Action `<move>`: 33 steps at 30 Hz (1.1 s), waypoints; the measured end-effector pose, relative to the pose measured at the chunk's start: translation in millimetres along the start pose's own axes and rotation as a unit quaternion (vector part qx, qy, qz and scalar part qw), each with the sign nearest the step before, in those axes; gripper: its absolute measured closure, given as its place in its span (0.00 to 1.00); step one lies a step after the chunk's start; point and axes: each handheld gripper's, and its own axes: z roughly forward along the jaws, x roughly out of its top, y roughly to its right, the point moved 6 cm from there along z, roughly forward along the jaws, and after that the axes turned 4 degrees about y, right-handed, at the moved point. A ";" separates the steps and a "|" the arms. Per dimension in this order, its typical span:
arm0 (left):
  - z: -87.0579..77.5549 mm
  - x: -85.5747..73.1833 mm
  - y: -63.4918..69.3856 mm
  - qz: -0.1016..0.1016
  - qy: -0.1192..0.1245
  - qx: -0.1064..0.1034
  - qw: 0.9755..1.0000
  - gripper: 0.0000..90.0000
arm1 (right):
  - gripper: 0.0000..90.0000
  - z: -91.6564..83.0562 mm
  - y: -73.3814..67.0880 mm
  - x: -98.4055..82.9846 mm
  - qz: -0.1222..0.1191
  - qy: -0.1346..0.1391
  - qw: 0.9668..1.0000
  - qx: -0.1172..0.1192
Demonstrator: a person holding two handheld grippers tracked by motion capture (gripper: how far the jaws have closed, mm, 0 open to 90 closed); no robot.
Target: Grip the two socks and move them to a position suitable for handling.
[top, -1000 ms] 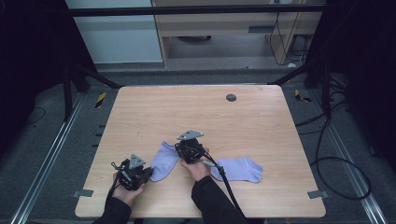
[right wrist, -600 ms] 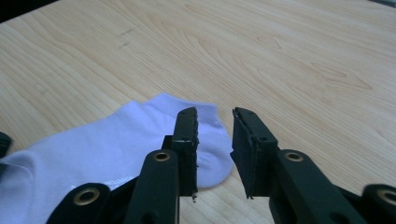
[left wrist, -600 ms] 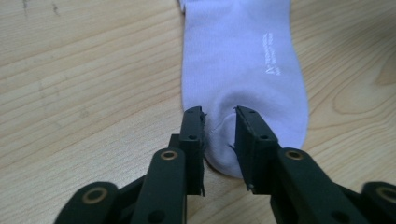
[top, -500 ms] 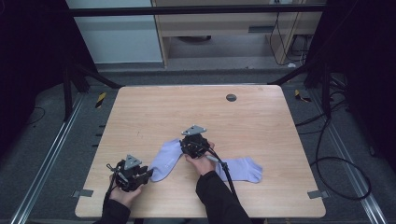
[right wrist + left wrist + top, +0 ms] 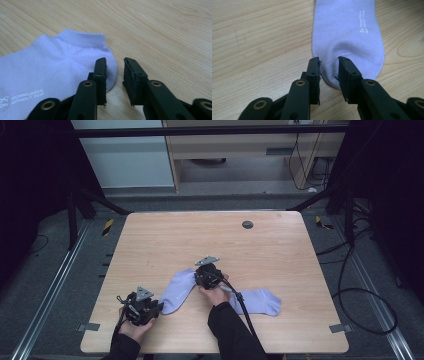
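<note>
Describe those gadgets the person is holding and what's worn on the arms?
Each hand holds a black gripper: the left gripper and right gripper both carry a grey three-cornered plate on top. A black cable trails from the right one. The sleeves are dark.

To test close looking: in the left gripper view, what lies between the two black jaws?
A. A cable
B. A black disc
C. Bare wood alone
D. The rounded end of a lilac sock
D: the rounded end of the lilac sock lies in the gap of the left gripper.
</note>
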 end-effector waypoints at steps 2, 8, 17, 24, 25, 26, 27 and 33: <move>0.2 0.1 0.6 0.001 0.000 -0.002 1.000 0.80 | 0.85 0.7 0.6 -1.1 0.003 -0.004 1.000 0.001; 1.2 1.0 1.0 -0.005 0.001 -0.013 1.000 0.89 | 0.99 0.1 -1.1 -2.1 0.020 -0.004 1.000 0.010; -8.8 10.2 -8.2 -0.017 0.020 -0.013 1.000 0.96 | 1.00 -22.1 -6.8 1.7 0.020 0.017 0.999 0.037; -11.7 19.5 -20.1 -0.013 0.029 0.006 0.999 0.96 | 1.00 -54.4 -18.8 1.9 0.008 0.036 0.998 0.051; -10.9 20.2 -21.9 -0.012 0.029 0.009 0.999 0.96 | 1.00 -56.9 -20.1 0.5 0.004 0.036 0.998 0.050; -10.1 20.8 -23.9 -0.011 0.027 0.013 0.999 0.96 | 1.00 -60.3 -22.5 -1.8 0.004 0.037 0.998 0.050; -8.9 21.5 -25.8 -0.009 0.025 0.017 1.000 0.96 | 1.00 -63.6 -25.4 -4.6 0.007 0.037 0.998 0.051; 0.3 24.7 -36.1 -0.004 0.006 0.032 0.999 0.96 | 0.99 -69.7 -38.9 -25.3 0.003 0.019 0.998 0.057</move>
